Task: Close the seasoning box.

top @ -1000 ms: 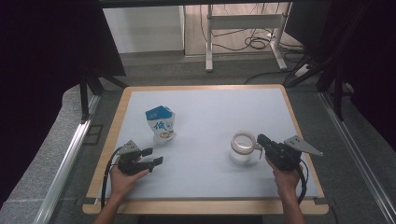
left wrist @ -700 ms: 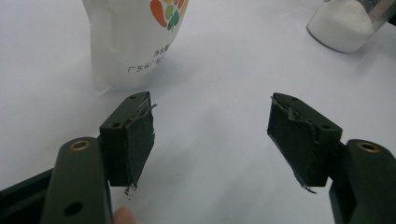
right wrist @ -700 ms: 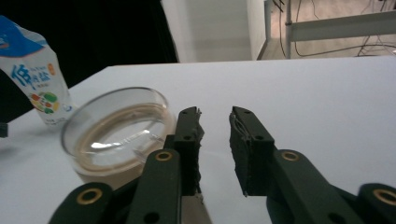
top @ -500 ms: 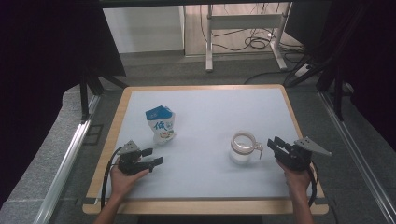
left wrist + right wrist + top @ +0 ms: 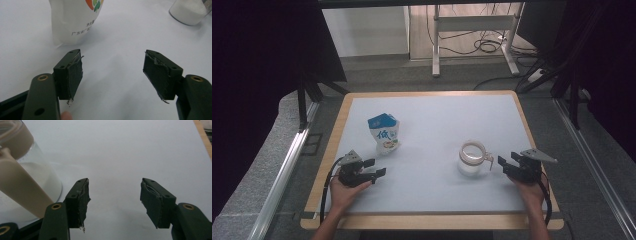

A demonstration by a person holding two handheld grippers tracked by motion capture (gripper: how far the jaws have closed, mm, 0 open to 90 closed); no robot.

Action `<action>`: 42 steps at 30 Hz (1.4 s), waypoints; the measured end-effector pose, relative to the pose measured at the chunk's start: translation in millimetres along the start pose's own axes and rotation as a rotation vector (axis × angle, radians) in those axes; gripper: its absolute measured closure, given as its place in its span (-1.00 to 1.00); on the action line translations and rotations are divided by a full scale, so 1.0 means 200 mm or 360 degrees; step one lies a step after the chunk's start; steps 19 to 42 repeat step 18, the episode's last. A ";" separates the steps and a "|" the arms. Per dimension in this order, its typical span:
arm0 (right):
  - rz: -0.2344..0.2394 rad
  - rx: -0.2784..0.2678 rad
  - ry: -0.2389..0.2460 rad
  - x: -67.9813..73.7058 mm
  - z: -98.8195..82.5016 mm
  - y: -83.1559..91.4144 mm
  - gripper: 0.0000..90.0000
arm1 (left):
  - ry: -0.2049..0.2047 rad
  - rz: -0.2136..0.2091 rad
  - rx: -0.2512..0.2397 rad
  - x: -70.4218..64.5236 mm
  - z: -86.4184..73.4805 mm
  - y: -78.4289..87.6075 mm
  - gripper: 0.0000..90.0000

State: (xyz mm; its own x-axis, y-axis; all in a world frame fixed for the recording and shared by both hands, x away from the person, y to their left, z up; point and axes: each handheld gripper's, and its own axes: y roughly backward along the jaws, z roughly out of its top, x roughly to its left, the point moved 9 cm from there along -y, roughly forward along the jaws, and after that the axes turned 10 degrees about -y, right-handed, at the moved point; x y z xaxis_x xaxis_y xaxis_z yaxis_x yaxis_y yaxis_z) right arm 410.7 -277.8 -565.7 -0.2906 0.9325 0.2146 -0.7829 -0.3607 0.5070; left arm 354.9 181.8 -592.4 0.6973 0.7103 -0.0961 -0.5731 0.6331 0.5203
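With jaws just spread and empty, right gripper (image 5: 511, 165) lower right, jar (image 5: 473, 158) just left, handle (image 5: 23, 192) nearest.

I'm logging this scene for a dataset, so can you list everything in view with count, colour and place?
pouch: one, white with blue top, standing left of centre on the table
jar: one, clear with a beige rim and handle, white contents, right of centre
table: one, white top with wooden edge
metal stand: one, grey, on the floor beyond the table
left gripper: one, black, jaws open, near the pouch
right gripper: one, black, jaws just opening, nothing between them, beside the jar
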 end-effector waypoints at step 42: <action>0.0021 0.0024 -0.0012 -0.01 -0.02 0.00 -0.17 | 0.0006 0.0015 -0.0004 0.02 0.01 0.00 -0.30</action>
